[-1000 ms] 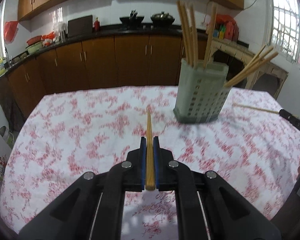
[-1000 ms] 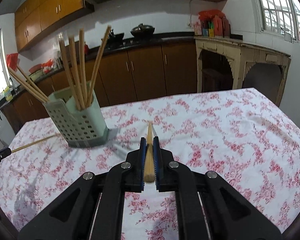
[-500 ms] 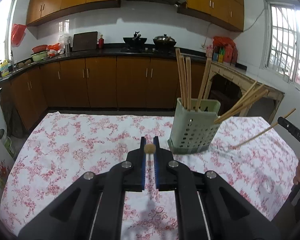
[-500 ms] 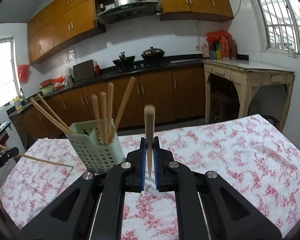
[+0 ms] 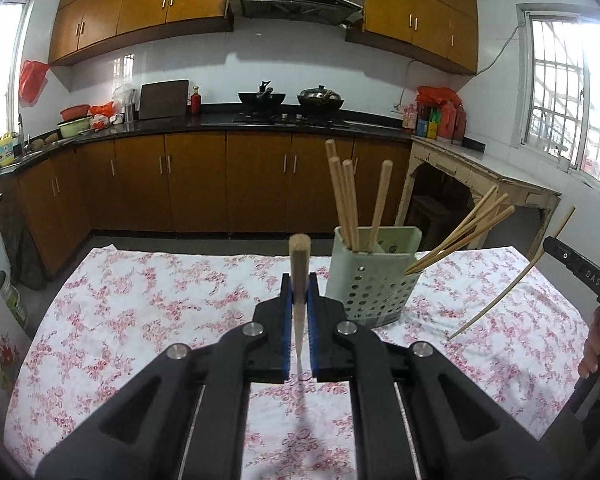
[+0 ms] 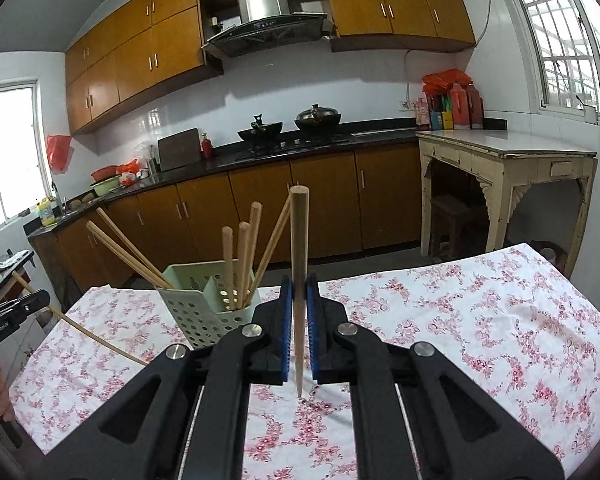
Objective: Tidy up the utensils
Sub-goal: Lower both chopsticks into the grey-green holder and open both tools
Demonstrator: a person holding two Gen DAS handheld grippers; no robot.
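My left gripper is shut on a wooden chopstick that stands nearly upright between the blue pads, thick end up. My right gripper is shut on another chopstick, also upright, its thin tip hanging above the cloth. A pale green perforated utensil holder stands on the table with several chopsticks in it, some leaning out to the side. It sits ahead and right of the left gripper, and ahead and left of the right gripper. Each wrist view shows the other gripper at its edge holding its chopstick.
The table carries a white cloth with red flowers. Behind it runs a kitchen counter with brown cabinets, a stove with pots, and a worn cream side table at the right. A hand shows at the right edge.
Both grippers have risen off the table, each lifting its chopstick. The chopsticks have swung from lying flat and pointing forward to standing nearly upright. The views have tilted up toward the cabinets.
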